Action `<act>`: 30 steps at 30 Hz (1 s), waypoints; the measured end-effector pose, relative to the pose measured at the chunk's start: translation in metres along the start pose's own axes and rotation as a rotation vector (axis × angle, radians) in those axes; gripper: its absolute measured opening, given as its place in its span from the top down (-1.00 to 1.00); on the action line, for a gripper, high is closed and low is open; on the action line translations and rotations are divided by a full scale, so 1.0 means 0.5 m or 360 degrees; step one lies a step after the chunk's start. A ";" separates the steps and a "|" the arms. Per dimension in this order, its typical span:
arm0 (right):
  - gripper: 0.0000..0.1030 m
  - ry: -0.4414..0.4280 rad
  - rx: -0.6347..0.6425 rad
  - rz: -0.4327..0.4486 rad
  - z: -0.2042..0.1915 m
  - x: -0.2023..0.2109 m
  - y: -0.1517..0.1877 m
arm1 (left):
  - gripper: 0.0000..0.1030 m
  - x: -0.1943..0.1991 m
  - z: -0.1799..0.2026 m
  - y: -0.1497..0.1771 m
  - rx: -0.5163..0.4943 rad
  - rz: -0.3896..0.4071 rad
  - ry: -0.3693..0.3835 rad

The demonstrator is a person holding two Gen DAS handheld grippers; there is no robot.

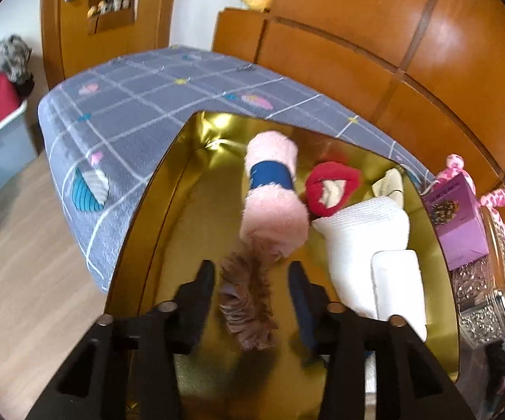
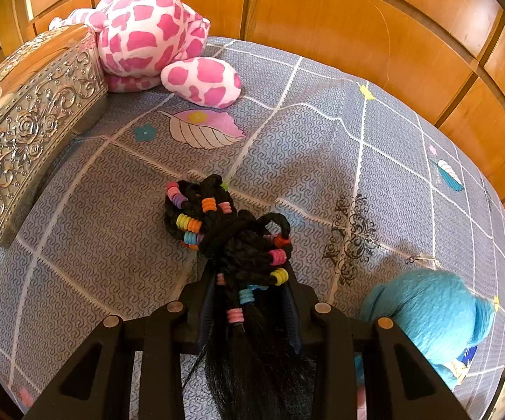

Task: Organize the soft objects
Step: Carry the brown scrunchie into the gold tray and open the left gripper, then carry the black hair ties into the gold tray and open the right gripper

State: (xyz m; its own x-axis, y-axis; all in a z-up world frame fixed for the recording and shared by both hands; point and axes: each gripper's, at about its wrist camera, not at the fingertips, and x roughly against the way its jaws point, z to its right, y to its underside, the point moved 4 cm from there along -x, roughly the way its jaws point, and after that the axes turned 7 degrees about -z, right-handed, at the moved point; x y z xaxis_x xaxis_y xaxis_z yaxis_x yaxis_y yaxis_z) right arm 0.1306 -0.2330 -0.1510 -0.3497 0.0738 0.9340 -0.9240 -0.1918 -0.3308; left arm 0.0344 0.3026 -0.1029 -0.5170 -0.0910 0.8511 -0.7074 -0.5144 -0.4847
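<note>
In the left wrist view my left gripper (image 1: 252,273) hangs open over a gold-lined box (image 1: 182,217). A brown fuzzy piece (image 1: 245,301) lies between its fingers, loose on the box floor. Beyond it stand a pink fluffy roll with a blue band (image 1: 273,196), a red roll (image 1: 331,185) and white folded towels (image 1: 367,241). In the right wrist view my right gripper (image 2: 250,280) is shut on a black braided hairpiece with coloured beads (image 2: 224,224), which rests on the grey checked bedspread (image 2: 322,147).
A pink spotted plush toy (image 2: 154,35) and an embossed silver box (image 2: 25,122) sit at the back left of the bed. A blue plush (image 2: 434,315) lies at the right. A purple carton (image 1: 458,217) stands beside the gold box. Wooden panels back the bed.
</note>
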 end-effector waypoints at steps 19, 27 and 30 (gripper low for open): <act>0.40 -0.0149 -0.0092 0.0082 0.004 0.031 -0.020 | -0.21 0.083 0.132 0.063 -0.0327 0.0096 0.0129; 0.40 -0.0315 -0.0091 0.0310 -0.034 0.120 -0.079 | -0.35 0.095 0.149 0.073 -0.0345 0.0101 0.0146; 0.40 -0.0327 -0.0041 0.0368 -0.067 0.149 -0.110 | -0.41 0.103 0.153 0.076 -0.0355 0.0112 0.0147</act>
State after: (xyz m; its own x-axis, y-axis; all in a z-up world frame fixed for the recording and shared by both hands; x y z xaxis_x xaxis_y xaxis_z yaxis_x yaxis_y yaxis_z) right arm 0.1499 -0.1842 -0.0676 -0.5147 -0.1688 0.8406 -0.8283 -0.1553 -0.5383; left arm 0.0177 0.2131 -0.0620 -0.6032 -0.0366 0.7967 -0.7517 -0.3078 -0.5833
